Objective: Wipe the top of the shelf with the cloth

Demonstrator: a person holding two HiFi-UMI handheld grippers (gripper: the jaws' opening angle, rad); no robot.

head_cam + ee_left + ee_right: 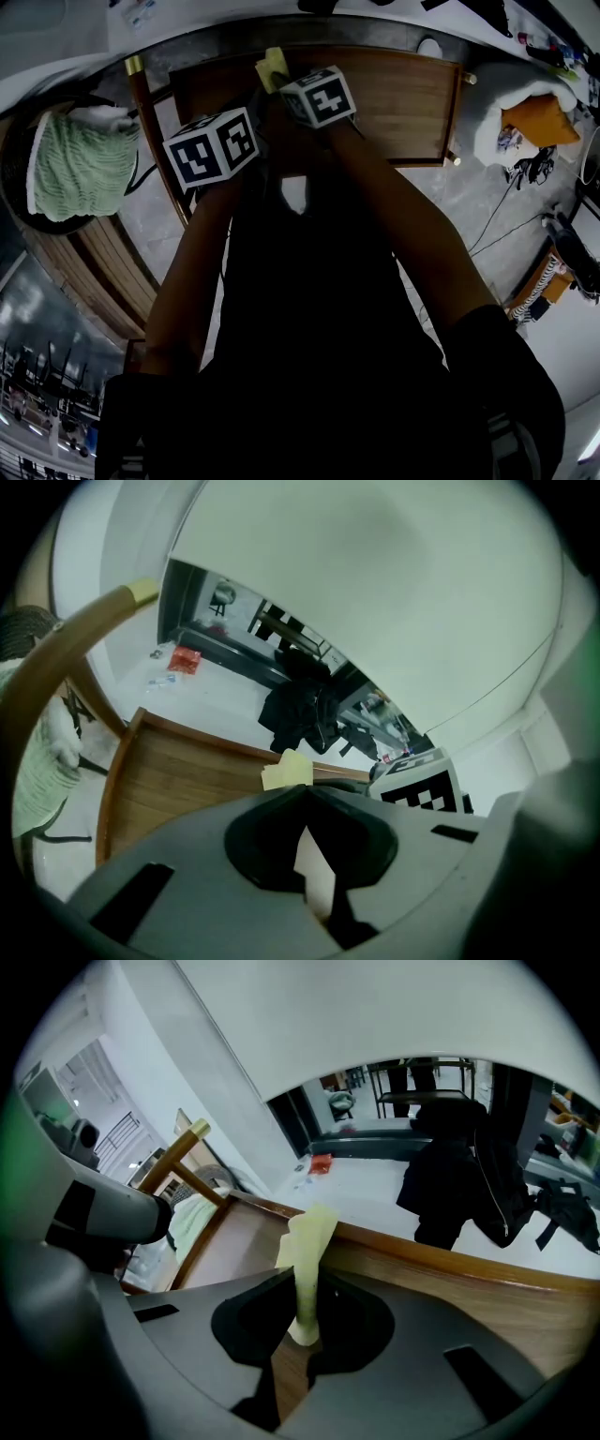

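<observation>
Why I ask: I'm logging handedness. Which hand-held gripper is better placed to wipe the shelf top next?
Right. The right hand-held gripper is shut on the yellow cloth above the wooden shelf top; the left hand-held gripper is shut and empty.

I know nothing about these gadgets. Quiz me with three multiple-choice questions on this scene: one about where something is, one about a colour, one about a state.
1. Relative to the wooden shelf, the green knitted fabric lies:
A) on top
B) off its left side
C) underneath

2. The cloth is:
A) red
B) pale yellow
C) black

3. The right gripper is:
A) open and empty
B) shut on the cloth
C) holding a cup

Answers:
1. B, the head view shows it beyond the shelf's left edge.
2. B, the right gripper view shows the colour.
3. B, its jaws pinch the cloth.
</observation>
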